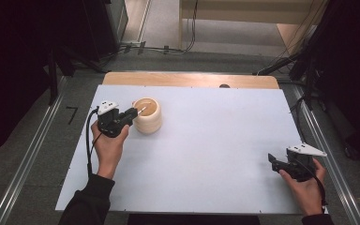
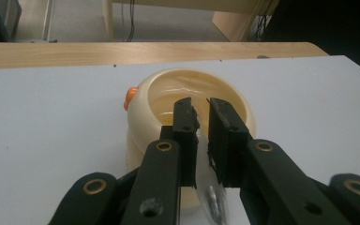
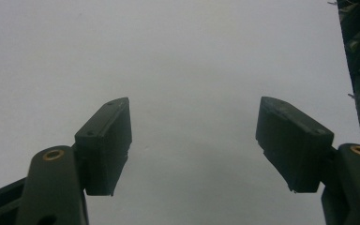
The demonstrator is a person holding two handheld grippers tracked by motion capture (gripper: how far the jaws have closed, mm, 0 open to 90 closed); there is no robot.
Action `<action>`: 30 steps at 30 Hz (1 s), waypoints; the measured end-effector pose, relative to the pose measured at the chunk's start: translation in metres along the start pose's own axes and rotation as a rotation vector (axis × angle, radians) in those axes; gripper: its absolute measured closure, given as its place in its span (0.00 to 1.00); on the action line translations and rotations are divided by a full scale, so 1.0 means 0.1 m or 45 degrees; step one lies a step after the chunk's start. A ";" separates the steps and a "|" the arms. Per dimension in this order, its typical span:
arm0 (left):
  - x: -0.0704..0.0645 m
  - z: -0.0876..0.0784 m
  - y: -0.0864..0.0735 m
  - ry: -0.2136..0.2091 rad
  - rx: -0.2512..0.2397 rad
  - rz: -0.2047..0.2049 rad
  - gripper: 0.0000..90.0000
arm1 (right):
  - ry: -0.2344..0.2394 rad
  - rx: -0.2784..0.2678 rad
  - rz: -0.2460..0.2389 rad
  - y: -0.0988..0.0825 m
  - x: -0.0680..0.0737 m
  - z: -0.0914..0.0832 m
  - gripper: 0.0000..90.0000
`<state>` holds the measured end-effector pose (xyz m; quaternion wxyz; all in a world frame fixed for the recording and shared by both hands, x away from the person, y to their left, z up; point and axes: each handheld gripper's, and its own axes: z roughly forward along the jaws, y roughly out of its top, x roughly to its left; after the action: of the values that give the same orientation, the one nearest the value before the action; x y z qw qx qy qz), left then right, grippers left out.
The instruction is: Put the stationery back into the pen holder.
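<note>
High view, left gripper [image 1: 136,111] at cream bowl's [image 1: 148,121] near rim, jaws closed.

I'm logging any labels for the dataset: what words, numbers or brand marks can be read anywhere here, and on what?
None: no readable text in any view.
The cream round plastic pot with its orange knob bears no print.
The white table sheet is blank.
The left gripper and right gripper bear no markings.

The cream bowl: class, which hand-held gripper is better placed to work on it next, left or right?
Left. The left hand-held gripper is at the cream bowl, jaws shut over its rim. The right hand-held gripper rests open near the table's far corner, well away from it.
</note>
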<state>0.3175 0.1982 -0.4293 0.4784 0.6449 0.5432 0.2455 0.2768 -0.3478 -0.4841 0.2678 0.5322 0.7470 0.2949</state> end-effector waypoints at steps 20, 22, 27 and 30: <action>-0.02 0.03 0.02 -0.003 -0.021 0.003 0.84 | 0.001 0.006 -0.003 0.00 0.00 0.01 0.29; -0.02 0.03 0.02 -0.001 -0.021 0.004 0.81 | 0.002 0.007 -0.002 0.00 0.00 0.01 0.29; -0.03 0.04 0.01 0.001 -0.021 0.003 0.78 | 0.000 0.002 -0.001 0.00 0.00 0.01 0.29; -0.04 0.04 0.01 0.005 -0.020 0.003 0.76 | 0.001 0.003 -0.002 0.00 0.00 0.01 0.29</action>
<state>0.3205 0.1934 -0.4294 0.4820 0.6414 0.5414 0.2514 0.2771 -0.3479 -0.4846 0.2672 0.5319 0.7478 0.2942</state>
